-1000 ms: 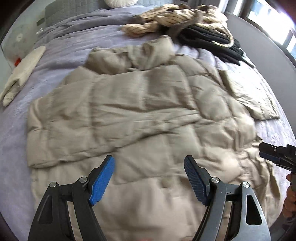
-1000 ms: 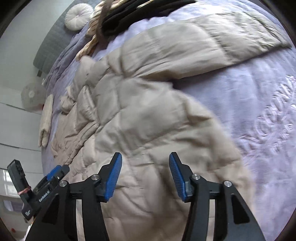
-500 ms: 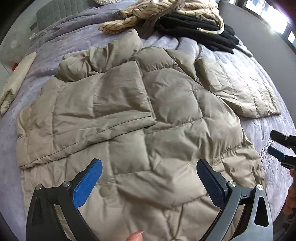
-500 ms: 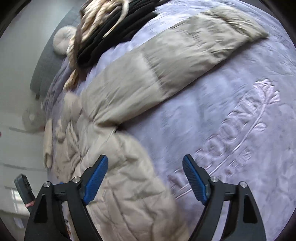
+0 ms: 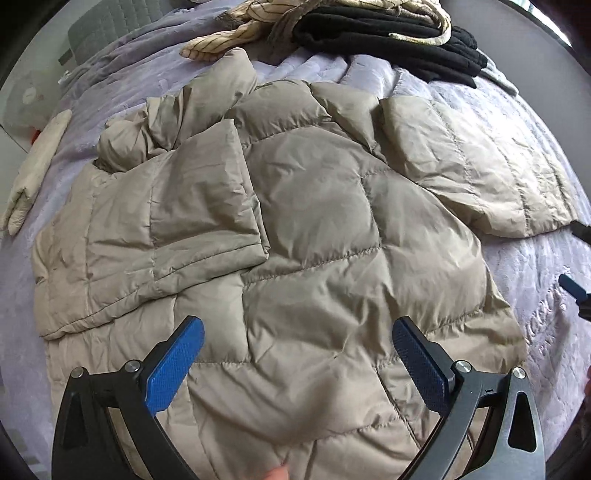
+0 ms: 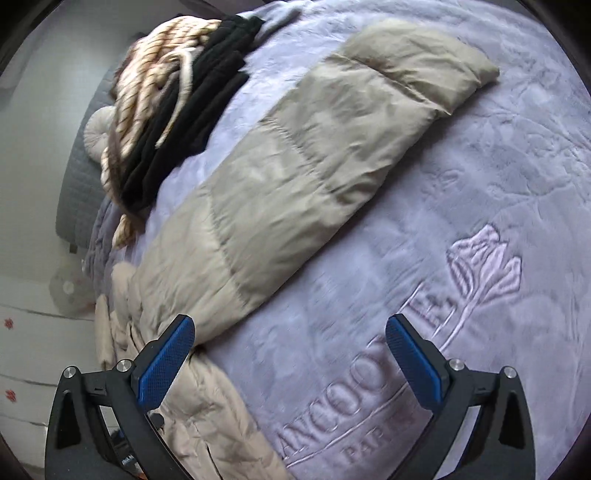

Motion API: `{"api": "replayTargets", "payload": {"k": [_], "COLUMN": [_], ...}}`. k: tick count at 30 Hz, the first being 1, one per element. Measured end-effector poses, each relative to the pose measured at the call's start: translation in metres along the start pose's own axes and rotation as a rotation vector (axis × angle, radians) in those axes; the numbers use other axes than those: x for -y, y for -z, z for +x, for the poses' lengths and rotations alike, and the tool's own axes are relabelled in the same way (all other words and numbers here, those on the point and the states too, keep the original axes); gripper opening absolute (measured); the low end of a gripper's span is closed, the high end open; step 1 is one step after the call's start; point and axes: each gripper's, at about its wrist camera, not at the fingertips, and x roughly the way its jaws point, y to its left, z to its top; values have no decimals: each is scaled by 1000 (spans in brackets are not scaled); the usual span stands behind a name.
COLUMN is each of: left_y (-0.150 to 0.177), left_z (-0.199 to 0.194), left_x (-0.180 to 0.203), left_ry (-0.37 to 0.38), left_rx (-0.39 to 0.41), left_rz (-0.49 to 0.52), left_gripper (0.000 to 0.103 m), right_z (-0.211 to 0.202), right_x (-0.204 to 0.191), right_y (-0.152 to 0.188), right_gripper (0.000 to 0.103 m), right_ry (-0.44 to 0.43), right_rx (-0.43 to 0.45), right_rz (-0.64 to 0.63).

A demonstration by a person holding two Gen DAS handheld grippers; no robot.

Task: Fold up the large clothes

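A beige puffer jacket [image 5: 314,229] lies spread on a lavender blanket [image 5: 535,332]. One sleeve [image 5: 192,221] is folded across its body. The other sleeve [image 6: 314,166] stretches out flat to the side. My left gripper [image 5: 295,354] hovers open above the jacket's lower body, holding nothing. My right gripper [image 6: 291,350] is over bare blanket just past the jacket's edge [image 6: 207,406], below the outstretched sleeve. Its jaws are opening, with only blanket showing between them. Its tips [image 5: 576,291] show at the right edge of the left wrist view.
A pile of black and striped clothes [image 5: 369,33] lies at the head of the bed, also seen as clothes [image 6: 177,110] in the right wrist view. A cream cloth [image 5: 33,173] lies at the left. A round cushion [image 6: 98,129] leans by the grey headboard [image 5: 107,33].
Both grippers have opened wide. The right one has swung off the jacket's body to the blanket beside the outstretched sleeve. The left one has shifted over the jacket, which looks flatter.
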Motion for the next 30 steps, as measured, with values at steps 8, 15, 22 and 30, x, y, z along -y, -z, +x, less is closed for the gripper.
{"api": "replayTargets", "payload": {"k": [8,15,22,30], "left_y": [-7,-13,-20,-15], "left_z": [8,5,-2,-14], "left_x": [13,19,25,3], "left_ry": [42,66,84,82], "left_rx": [-21,2,32,66], "left_rz": [3,-6,11,-31], "left_gripper": [102,102,102,102], "right_z": [8,16,24,37], "right_x": [35,50,59,62], "right_y": [-43,-70,-90,-89], "right_gripper": [103,103,102,9], "right_ry": [-130,-239,-426,-466], "right_rx": [36,79,142,109], "right_rz": [153,251,417,535]}}
